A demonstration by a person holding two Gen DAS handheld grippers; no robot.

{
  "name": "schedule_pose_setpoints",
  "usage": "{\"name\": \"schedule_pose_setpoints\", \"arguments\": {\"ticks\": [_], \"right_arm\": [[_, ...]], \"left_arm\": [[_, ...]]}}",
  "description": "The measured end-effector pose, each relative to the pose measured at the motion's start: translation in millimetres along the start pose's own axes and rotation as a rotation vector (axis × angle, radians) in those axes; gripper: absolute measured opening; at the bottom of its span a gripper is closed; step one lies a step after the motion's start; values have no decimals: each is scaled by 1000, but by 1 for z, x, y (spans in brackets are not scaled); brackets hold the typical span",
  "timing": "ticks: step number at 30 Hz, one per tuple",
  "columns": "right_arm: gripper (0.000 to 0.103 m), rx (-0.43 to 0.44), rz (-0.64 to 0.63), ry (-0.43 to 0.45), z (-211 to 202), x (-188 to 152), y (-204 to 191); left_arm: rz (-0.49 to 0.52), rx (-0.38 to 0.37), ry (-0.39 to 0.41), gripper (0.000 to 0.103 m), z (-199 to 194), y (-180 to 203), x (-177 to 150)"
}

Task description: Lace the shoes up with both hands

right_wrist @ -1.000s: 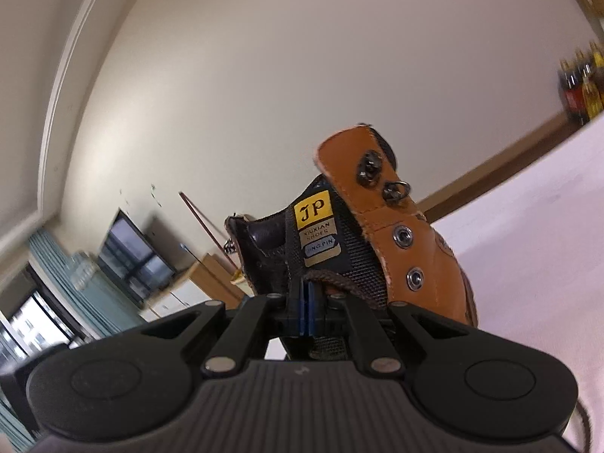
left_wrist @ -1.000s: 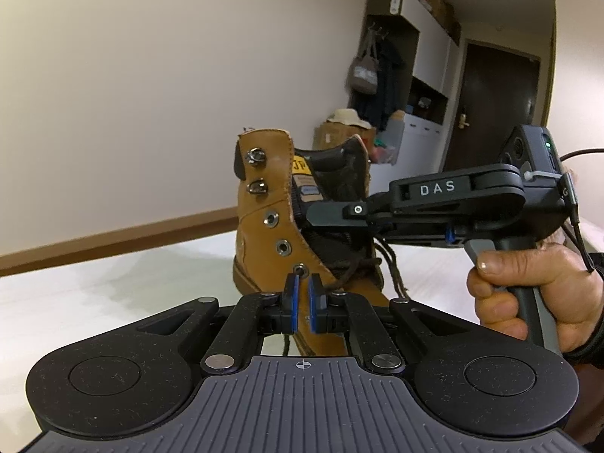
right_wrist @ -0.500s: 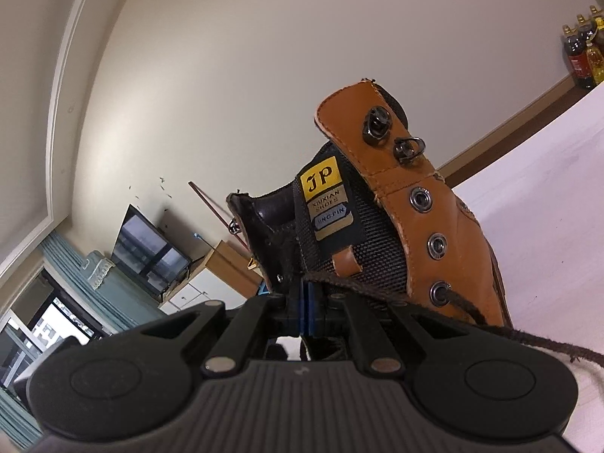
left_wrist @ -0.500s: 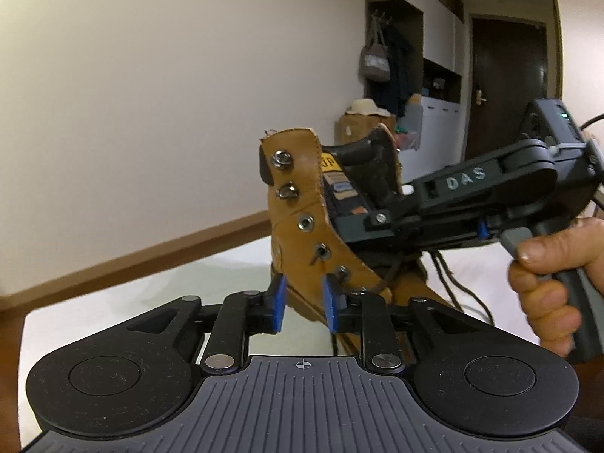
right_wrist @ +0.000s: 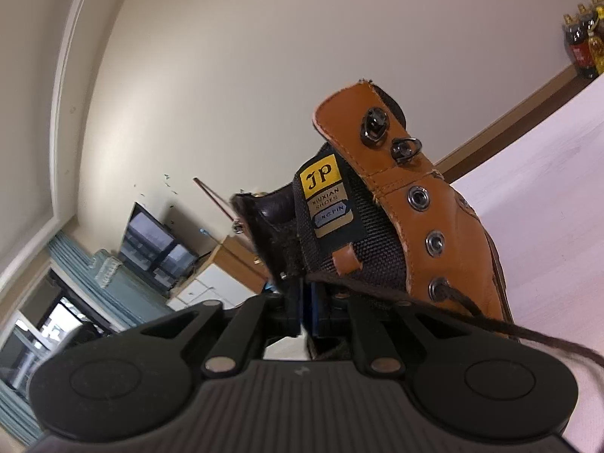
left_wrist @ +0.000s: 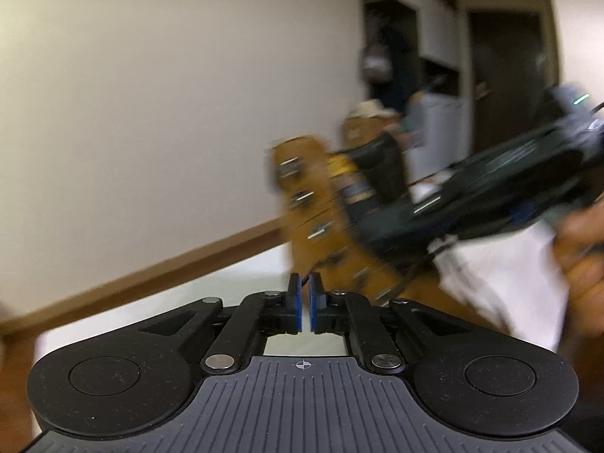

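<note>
I see a tan leather boot (right_wrist: 426, 226) w/ metal eyelets, black mesh tongue, yellow JP tag, upright on the white counter (right_wrist: 547, 204). Left tool (left_wrist: 305, 298) closed, lace maybe pinched, too blurry. Right tool (right_wrist: 307, 302) opening beside the dark lace (right_wrist: 490, 321).

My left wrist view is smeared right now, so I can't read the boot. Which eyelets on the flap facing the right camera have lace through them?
Observer: In the right wrist view, the lace passes only through the lowest eyelet; the two eyelets above are empty.
Operator: And the top hooks?
Observer: Both top hooks are bare.
Operator: Does the right gripper hold the lace?
Observer: Its fingers are opening. The lace runs across their tips, but I can't tell whether it is pinched.
</note>
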State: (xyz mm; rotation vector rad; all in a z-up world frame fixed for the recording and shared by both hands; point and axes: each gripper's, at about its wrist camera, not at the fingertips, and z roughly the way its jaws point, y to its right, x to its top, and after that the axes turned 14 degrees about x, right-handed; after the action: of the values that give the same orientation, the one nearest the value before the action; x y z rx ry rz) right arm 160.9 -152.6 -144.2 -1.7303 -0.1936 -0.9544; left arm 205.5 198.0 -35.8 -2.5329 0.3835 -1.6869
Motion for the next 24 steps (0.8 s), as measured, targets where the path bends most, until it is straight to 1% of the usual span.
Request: {"name": "schedule_pose_setpoints", "arguments": {"ticks": [1, 2, 3, 5, 7, 8, 11, 13, 16, 19, 20, 22, 24], "right_arm": [[12, -5, -37, 11, -12, 0, -6], [12, -26, -85, 30, -26, 0, -11], [12, -40, -106, 40, -33, 0, -13], [12, -100, -139, 81, -63, 0, -14], [12, -140, -136, 99, -82, -1, -10], [12, -154, -129, 104, -89, -2, -6], [12, -188, -109, 109, -105, -8, 3], [12, -187, -106, 104, -103, -11, 4], [12, -181, -103, 92, -103, -11, 5], [12, -168, -104, 79, -96, -13, 4], [12, -163, -107, 75, -93, -14, 2], [12, -155, -112, 69, -91, -15, 0], [13, -151, -115, 65, -91, -16, -2]], "left_arm": [[4, 68, -22, 2, -7, -12, -6], [7, 117, -38, 2, -11, -21, -11], [16, 148, -52, 2, -14, -26, -13], [54, 289, -119, 2, -23, -46, -26], [103, 421, -187, 2, -30, -63, -40], [124, 474, -216, 2, -33, -69, -47], [144, 581, -292, 2, -38, -84, -61], [186, 685, -356, 2, -43, -95, -77], [162, 760, -422, 2, -52, -112, -94], [154, 816, -478, 2, -62, -126, -107], [145, 826, -497, 2, -65, -130, -111], [110, 811, -525, 3, -72, -135, -118], [95, 795, -529, 3, -76, -135, -116]]}}
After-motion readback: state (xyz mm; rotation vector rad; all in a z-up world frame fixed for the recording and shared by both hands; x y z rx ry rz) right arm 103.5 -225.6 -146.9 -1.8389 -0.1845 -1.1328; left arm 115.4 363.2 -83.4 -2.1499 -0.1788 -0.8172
